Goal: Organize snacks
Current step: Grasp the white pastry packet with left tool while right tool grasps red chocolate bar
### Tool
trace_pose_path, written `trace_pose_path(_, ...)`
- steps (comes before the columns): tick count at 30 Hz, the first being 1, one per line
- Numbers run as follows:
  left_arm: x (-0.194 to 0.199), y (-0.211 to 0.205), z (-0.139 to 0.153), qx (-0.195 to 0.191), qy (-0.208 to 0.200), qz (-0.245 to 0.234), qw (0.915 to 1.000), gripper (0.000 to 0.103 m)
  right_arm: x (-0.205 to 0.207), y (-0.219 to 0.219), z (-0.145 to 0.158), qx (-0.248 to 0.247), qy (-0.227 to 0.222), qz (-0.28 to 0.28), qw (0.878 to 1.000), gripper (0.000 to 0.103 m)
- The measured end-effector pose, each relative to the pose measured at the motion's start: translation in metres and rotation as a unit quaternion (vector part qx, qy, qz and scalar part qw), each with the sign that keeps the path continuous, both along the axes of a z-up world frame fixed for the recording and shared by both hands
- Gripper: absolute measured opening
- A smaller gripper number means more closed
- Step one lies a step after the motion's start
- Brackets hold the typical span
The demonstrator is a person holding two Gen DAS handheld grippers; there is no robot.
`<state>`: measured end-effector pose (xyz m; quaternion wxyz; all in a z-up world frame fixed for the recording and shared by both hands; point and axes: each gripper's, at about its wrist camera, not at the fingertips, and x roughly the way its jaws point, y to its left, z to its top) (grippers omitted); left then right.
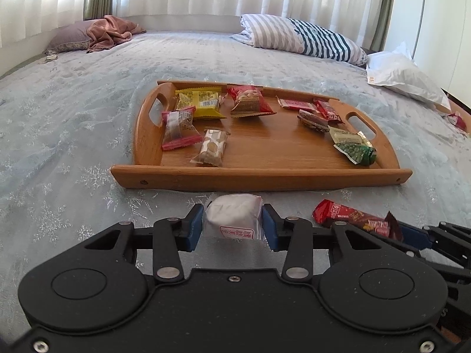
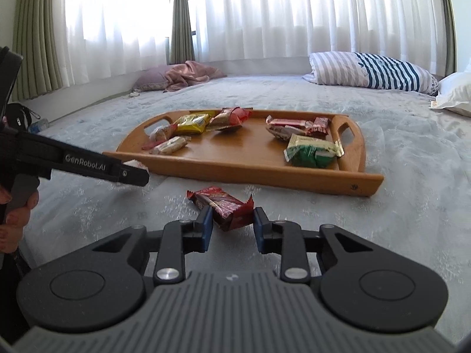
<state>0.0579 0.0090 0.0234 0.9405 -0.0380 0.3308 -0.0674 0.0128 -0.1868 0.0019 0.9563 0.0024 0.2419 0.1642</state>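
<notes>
left tool (image 1: 232,223) pinching white snack (image 1: 234,214), right tool (image 2: 231,228) — open

**Two low cameras, one bed**

Both cameras sit low over the bed (image 1: 88,103), looking toward the curtains (image 2: 265,14). Each sees the wooden tray (image 1: 259,175) mid-frame, close by. The right view looks from further right, and shows the left gripper (image 2: 134,173) at its left edge.

Left gripper (image 2: 134,173) hides most of white snack (image 2: 133,163); red packet (image 1: 457,119) cut off by pic edge
</notes>
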Motion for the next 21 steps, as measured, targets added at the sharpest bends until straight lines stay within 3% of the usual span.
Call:
trace_pose_path(6, -0.001, 0.002, -0.004, -0.004, 0.004, 0.002, 1.0000, 0.040, -0.012, 0.007, -0.001, -0.004, 0.006, 0.051, 0.999, 0.047)
trace_pose_path(7, -0.001, 0.003, -0.004, -0.004, 0.005, 0.003, 1.0000, 0.040, -0.013, 0.008, 0.000, -0.002, 0.005, 0.053, 0.999, 0.058)
trace_pose_path(8, -0.001, 0.003, -0.004, -0.004, 0.004, 0.004, 1.0000, 0.040, -0.013, 0.008, 0.000, 0.000, 0.003, 0.054, 0.999, 0.061)
trace_pose_path(13, -0.001, 0.004, -0.004, -0.002, 0.002, 0.006, 1.0000, 0.040, -0.007, 0.011, 0.005, 0.007, -0.017, 0.023, 1.000, 0.063)
trace_pose_path(16, -0.002, 0.004, -0.003, 0.000, -0.002, 0.007, 1.0000, 0.041, 0.000, 0.017, 0.006, 0.000, -0.042, 0.000, 0.999, 0.074)
trace_pose_path(21, -0.001, 0.005, 0.000, 0.001, -0.006, 0.007, 1.0000, 0.041, 0.013, 0.031, 0.005, -0.037, -0.034, 0.005, 0.999, 0.072)
